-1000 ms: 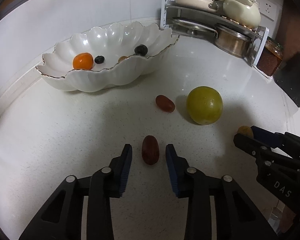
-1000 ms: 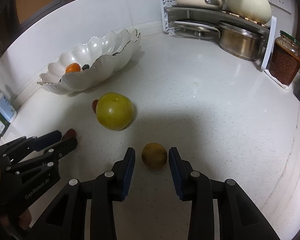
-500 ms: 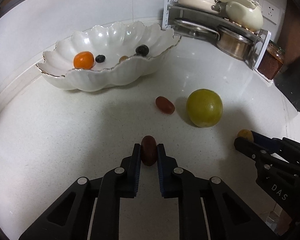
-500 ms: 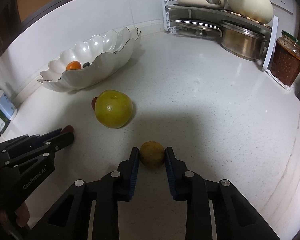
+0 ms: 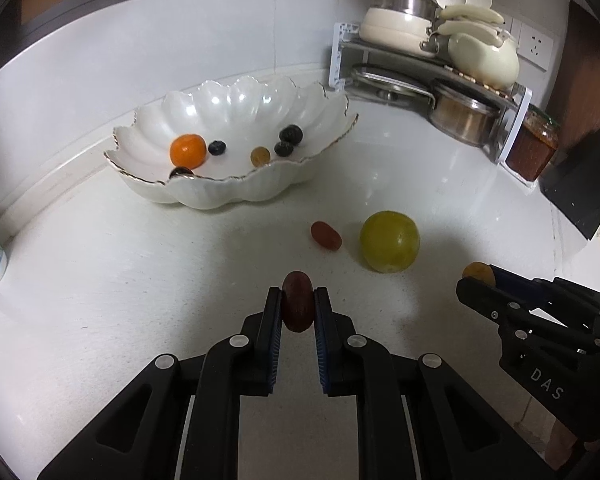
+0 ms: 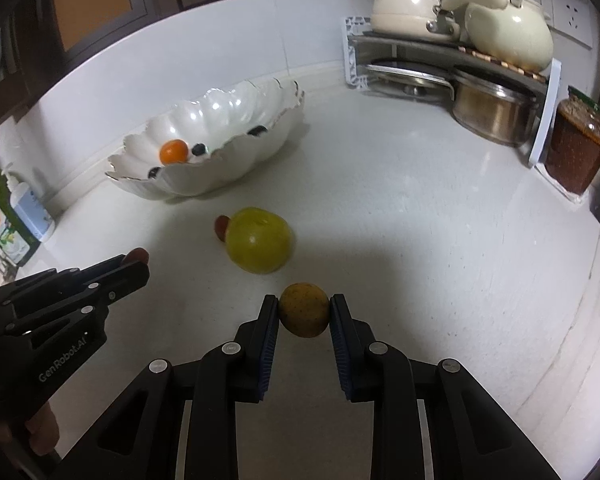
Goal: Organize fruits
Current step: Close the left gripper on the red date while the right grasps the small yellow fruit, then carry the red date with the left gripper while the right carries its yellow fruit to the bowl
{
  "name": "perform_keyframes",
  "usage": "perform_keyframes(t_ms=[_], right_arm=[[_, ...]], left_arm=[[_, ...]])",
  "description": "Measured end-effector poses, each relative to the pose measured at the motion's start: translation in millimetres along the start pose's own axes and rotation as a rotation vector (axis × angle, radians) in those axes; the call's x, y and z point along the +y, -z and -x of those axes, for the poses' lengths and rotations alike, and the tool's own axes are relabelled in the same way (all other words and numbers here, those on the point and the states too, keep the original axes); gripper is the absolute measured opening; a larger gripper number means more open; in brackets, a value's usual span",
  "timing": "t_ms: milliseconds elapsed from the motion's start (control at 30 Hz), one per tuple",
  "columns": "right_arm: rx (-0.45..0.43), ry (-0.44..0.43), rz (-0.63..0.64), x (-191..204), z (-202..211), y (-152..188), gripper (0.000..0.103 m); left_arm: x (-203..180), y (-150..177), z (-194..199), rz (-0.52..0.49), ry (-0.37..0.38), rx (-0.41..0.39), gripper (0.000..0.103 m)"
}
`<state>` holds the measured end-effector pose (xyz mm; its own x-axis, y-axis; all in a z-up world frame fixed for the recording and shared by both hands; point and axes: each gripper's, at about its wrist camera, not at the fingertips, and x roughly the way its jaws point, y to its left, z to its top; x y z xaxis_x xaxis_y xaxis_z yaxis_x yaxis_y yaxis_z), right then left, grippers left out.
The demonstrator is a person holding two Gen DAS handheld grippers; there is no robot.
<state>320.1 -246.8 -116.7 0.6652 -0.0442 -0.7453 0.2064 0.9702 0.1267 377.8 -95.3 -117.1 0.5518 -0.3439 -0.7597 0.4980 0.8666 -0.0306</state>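
**Both claws gripping fruit above the counter; bowl not yet reached.**

Left gripper (image 5: 298, 307) is clamping a dark red grape (image 5: 297, 301) between its pads; right gripper (image 6: 304, 314) is clamping a small yellow-orange fruit (image 6: 304, 309). Both fruits are sitting near the fingertips, so, in my judgement, either could be slipping or rolling out during the carry to the bowl (image 5: 236, 188), and the soft grape could be bruising under too hard a squeeze. A second red grape (image 5: 326, 235) and a green fruit (image 5: 389, 241) are lying on the counter (image 5: 100, 280), just beside each other and in the path; a low pass risks knocking them. The bowl is holding an orange fruit and several dark berries. Legible writing: "GenRobot.AI" on the left gripper body in the right view, "DAS" on the right gripper body in the left view.
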Motion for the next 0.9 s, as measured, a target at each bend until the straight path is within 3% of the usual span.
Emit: perform_keyframes(t_ms=[900], right_arm=[[-0.172, -0.059, 0.1, 26.5, 57.5, -35.3, 0.028]], left_arm=[[8.2, -21.7, 75.2, 0.056, -0.047, -0.188, 0.017]])
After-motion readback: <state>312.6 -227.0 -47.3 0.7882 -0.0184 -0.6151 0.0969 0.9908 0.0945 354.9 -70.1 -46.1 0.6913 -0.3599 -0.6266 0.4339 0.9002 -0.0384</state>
